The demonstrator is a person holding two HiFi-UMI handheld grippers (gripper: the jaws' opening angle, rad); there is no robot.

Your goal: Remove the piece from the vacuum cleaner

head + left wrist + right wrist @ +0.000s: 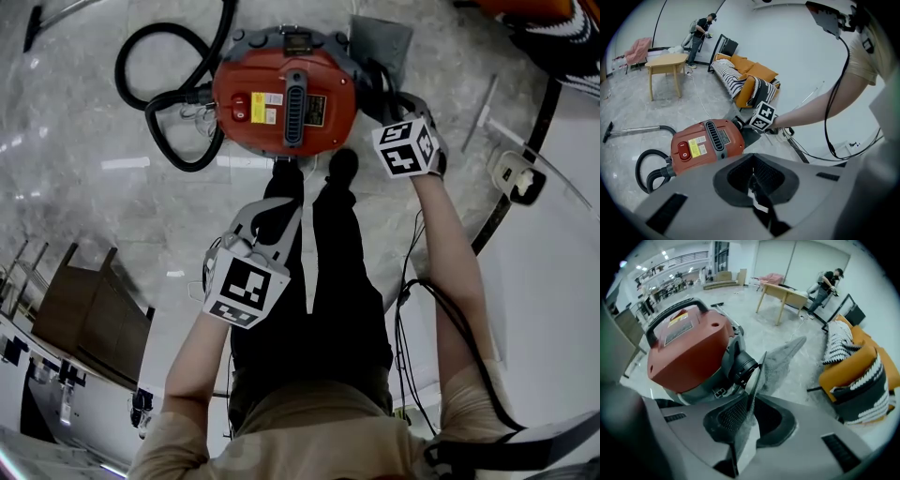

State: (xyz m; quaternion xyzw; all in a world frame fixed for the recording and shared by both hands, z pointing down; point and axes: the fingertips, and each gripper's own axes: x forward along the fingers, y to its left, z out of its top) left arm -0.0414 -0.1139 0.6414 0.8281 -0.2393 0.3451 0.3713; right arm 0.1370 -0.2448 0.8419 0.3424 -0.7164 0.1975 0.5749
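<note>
Vacuum cleaner (pixel 284 101) stands on the floor (pixel 94 187), directly ahead of the person's feet (pixel 342 167). Hose (pixel 184 166) loops on the floor at its left in the head view. The piece (pixel 780 363) sits at its right side, between the jaws of the right gripper (pixel 751 397). Left gripper (pixel 753 176) is nearer the person, apart from it. 1 table (pixel 668 61) and 1 sofa (pixel 750 79) lie beyond.

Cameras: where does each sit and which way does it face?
Left gripper view: rides the left claw, looks along its shut jaws over the floor to the vacuum; the right forearm shows.
Right gripper view: rides the right claw, close beside the vacuum, jaws shut on the piece; no body shows.
Head view: on the head, steeply down at the vacuum; legs, arms, both claws show.
Shared: all three see the vacuum.
</note>
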